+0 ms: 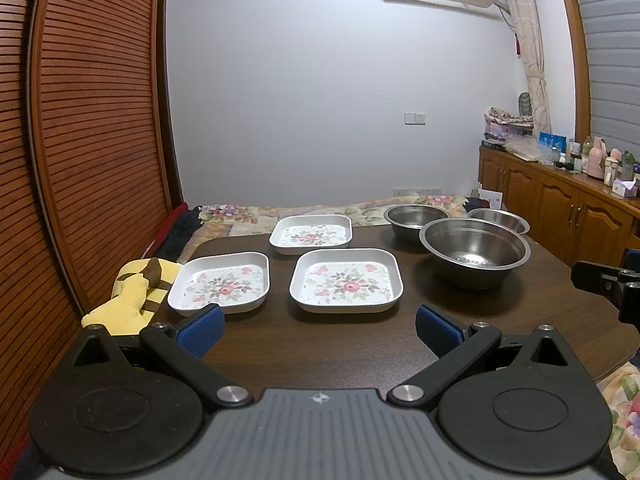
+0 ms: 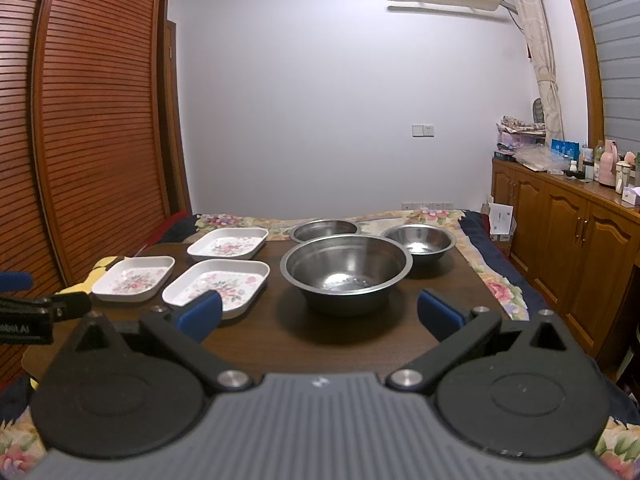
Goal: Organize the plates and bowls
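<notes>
My left gripper and right gripper hover above the near edge of the dark wooden desk, jaws spread wide and empty. Three white square floral plates lie apart on the desk's left half. Three round steel bowls stand on its right half, the largest nearest me.

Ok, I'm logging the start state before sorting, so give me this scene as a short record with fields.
plates: three square floral plates, separate, on the left half
bowls: three steel bowls, large bowl nearest, two smaller bowls behind it, unstacked
surface: dark wooden table
left gripper: open, empty
right gripper: open, empty
stacking: none done yet
</notes>
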Motion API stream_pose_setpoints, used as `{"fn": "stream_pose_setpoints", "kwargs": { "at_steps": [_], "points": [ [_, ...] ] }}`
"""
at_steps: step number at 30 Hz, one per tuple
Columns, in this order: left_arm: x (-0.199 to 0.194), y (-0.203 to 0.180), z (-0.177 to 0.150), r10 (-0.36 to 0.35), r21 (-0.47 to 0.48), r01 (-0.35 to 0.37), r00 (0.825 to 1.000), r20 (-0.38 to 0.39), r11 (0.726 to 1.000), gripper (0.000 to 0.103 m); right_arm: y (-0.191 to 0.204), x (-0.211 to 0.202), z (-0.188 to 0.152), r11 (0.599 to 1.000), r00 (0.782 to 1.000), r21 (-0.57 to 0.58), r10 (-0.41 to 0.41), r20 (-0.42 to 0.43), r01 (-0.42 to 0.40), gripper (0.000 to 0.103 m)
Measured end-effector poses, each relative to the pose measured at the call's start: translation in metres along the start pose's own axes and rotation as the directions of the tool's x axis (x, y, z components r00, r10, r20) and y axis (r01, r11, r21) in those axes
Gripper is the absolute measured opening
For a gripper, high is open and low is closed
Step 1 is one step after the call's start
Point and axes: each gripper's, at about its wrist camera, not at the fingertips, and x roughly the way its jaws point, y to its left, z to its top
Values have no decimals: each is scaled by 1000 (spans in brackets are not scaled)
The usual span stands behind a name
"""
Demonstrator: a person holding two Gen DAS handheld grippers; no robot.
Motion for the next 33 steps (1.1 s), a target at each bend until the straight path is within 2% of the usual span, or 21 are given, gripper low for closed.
{"fn": "stream_pose_setpoints", "kwargs": {
  "at_steps": [33],
  "points": [
    [-2,4,1,3,1,-3,1000,3,1000,103,2,1,1,1000,1000,-7,2,-11,-2,103]
  ]
}}
